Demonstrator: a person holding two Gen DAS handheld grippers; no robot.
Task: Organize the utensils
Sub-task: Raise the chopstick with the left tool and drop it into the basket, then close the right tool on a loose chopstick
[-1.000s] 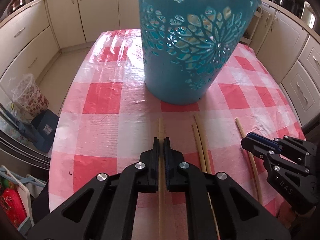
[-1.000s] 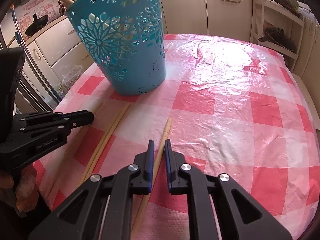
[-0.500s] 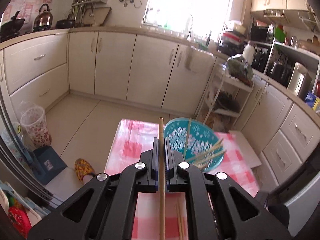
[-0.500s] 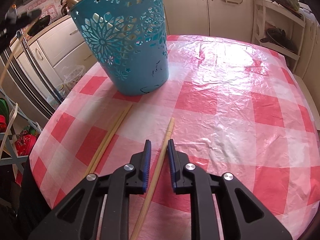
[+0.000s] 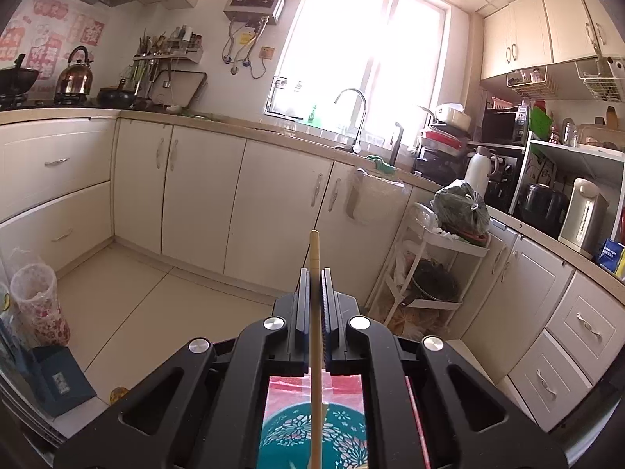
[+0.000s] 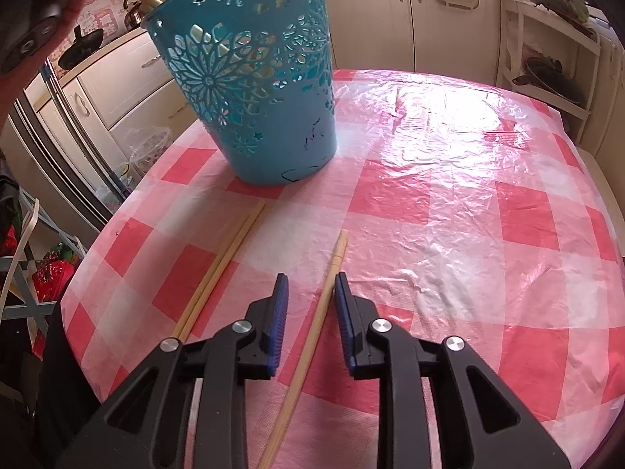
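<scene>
Right fingers (image 6: 278,312) straddle a chopstick (image 6: 312,332); left fingers (image 5: 302,301) pinch another (image 5: 315,258).

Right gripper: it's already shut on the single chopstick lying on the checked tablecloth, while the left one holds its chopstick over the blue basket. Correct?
Not quite. The right gripper is open: the right wrist view shows its jaws spread either side of the single chopstick, which lies on the checked tablecloth. The rest stands: the left gripper is shut on its chopstick above the blue basket.
</scene>
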